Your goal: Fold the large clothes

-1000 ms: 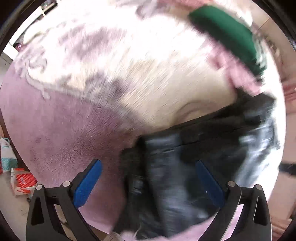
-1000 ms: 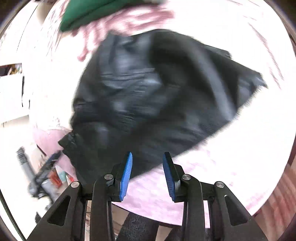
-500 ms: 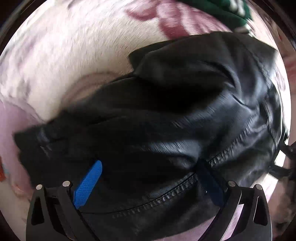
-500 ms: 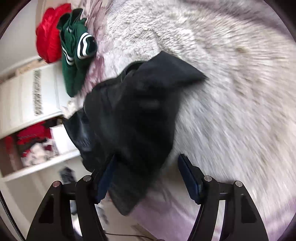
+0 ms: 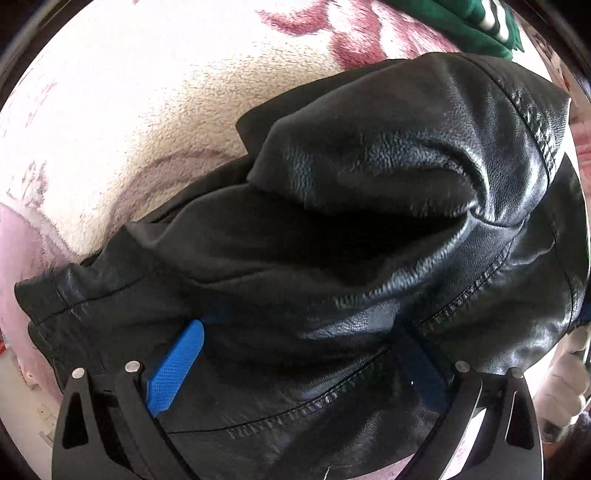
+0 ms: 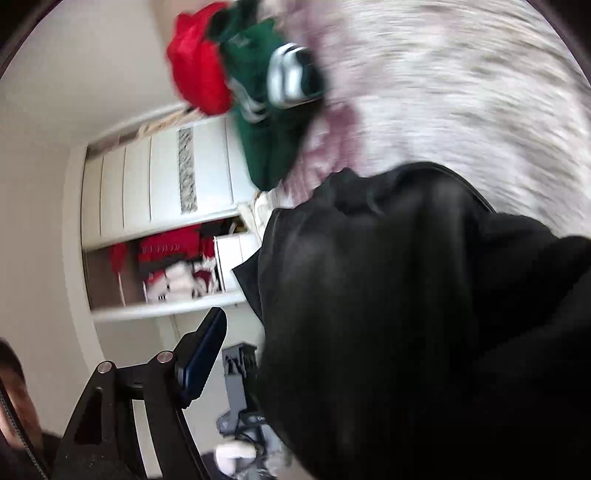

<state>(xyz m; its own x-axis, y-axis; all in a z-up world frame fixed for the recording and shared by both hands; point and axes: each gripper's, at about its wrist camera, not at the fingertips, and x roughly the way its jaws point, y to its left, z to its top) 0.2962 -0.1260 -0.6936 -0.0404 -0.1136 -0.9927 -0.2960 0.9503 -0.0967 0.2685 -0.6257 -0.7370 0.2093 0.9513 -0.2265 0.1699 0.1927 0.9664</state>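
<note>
A black leather jacket [image 5: 369, 229] lies bunched on a fuzzy white and pink blanket [image 5: 140, 110]. My left gripper [image 5: 306, 365] is open, low over the jacket, with its blue pads either side of a stitched seam. In the right wrist view the jacket [image 6: 406, 314] fills the lower right and hides the right finger. Only the left finger [image 6: 203, 358] of my right gripper shows, standing wide beside the jacket.
A green garment with white stripes [image 6: 273, 110] and a red garment [image 6: 199, 70] lie at the far end of the blanket [image 6: 480, 92]. The green one also shows in the left wrist view [image 5: 461, 18]. A white shelf unit [image 6: 166, 236] with clothes stands beyond.
My left gripper has moved over the jacket and closer to it. My right gripper opened wider, swung round, and the jacket now covers its right side.
</note>
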